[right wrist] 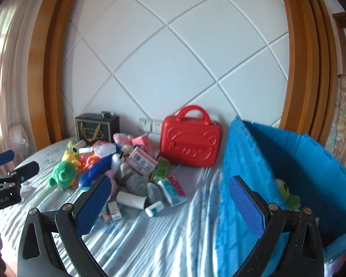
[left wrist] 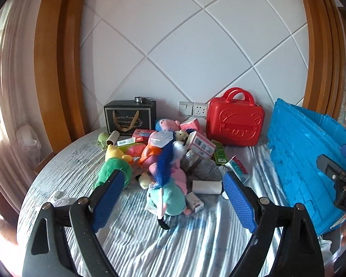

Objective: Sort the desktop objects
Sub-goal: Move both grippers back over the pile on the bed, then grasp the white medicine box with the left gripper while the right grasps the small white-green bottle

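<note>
You are holding both claws wide apart and empty over a round bench (left wrist: 57, 161) draped in a striped, shiny cover, with the sorting job barely begun. Your left claw (left wrist: 173, 196) is hovering just short of the heap of toys and packets (left wrist: 173, 157), its blue pads framing a teal stuffed animal with a blue mane (left wrist: 168, 196) that is lying nearest you, probably because that toy is the easiest piece to lift first. Your right claw (right wrist: 170, 205) is hanging between the heap and the blue crate (right wrist: 288, 161) standing at the right, likely placed there so drops stay short. One green stuffed toy (right wrist: 288, 196) is already sitting inside the crate, which suggests soft toys are being gathered there, though that is only a reading of the layout. A white paper roll (left wrist: 206, 187), a small white box (left wrist: 195, 202) and a pink-and-white carton (left wrist: 200, 144) are lying mixed among the toys, so you are facing tangled pieces that may drag neighbours along. A green frog-like toy (left wrist: 114, 170) is resting just beside the left pad. A red carry case (left wrist: 235, 120) and a black gift bag (left wrist: 130, 116) are standing against the wall behind the heap, apparently kept out of the way.
</note>
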A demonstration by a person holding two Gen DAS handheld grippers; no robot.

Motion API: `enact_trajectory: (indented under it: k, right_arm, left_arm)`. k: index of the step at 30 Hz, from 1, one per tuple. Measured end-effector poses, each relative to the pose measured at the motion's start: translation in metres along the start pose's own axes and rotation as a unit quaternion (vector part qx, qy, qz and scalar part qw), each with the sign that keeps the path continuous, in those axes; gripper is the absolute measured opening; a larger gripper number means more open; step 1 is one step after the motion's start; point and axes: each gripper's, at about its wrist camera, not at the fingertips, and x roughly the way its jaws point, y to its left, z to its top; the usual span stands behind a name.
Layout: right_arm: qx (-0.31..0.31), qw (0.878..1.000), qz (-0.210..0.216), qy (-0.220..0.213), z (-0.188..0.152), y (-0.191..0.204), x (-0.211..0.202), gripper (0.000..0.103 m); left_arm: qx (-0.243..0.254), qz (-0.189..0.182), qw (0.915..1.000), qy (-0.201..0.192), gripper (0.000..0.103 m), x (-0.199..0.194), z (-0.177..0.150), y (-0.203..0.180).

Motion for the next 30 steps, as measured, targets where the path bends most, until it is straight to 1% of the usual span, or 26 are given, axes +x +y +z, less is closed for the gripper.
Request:
enact_trajectory:
  k: [2, 4, 8, 14, 16, 18, 22, 26, 30]
  right_arm:
    - [0.003, 1.000, -0.004, 0.027, -0.010, 0.007, 0.015, 0.103]
    - [0.006, 0.998, -0.008, 0.054, -0.022, 0.010, 0.032, 0.103]
    - [0.015, 0.995, -0.015, 0.096, -0.040, 0.008, 0.070, 0.103]
    - [0.001, 0.990, -0.002, 0.141, -0.061, -0.001, 0.127, 0.103]
    - [-0.007, 0.989, -0.003, 0.147, -0.065, -0.007, 0.143, 0.103]
    - [-0.005, 0.989, 0.007, 0.149, -0.069, -0.015, 0.161, 0.103]
    - [0.004, 0.987, 0.021, 0.157, -0.081, -0.026, 0.196, 0.103]
    - [-0.007, 0.983, 0.020, 0.183, -0.100, -0.026, 0.225, 0.103]
    - [0.008, 0.978, 0.029, 0.206, -0.116, -0.026, 0.252, 0.103]
  left_arm:
    - [-0.006, -0.008, 0.9996, 0.028, 0.088, 0.018, -0.006, 0.013]
    - [-0.008, -0.013, 0.9987, 0.048, 0.088, 0.032, -0.015, 0.019]
    - [-0.011, -0.022, 0.9966, 0.078, 0.088, 0.061, -0.031, 0.013]
    - [-0.005, -0.039, 0.9912, 0.126, 0.088, 0.115, -0.051, -0.031]
    - [-0.001, -0.036, 0.9902, 0.135, 0.088, 0.136, -0.058, -0.048]
    - [-0.001, -0.031, 0.9890, 0.144, 0.088, 0.160, -0.067, -0.063]
    - [-0.020, -0.031, 0.9848, 0.170, 0.088, 0.205, -0.088, -0.077]
    - [-0.043, -0.017, 0.9801, 0.193, 0.078, 0.249, -0.104, -0.084]
    - [-0.040, 0.002, 0.9787, 0.201, 0.068, 0.285, -0.111, -0.085]
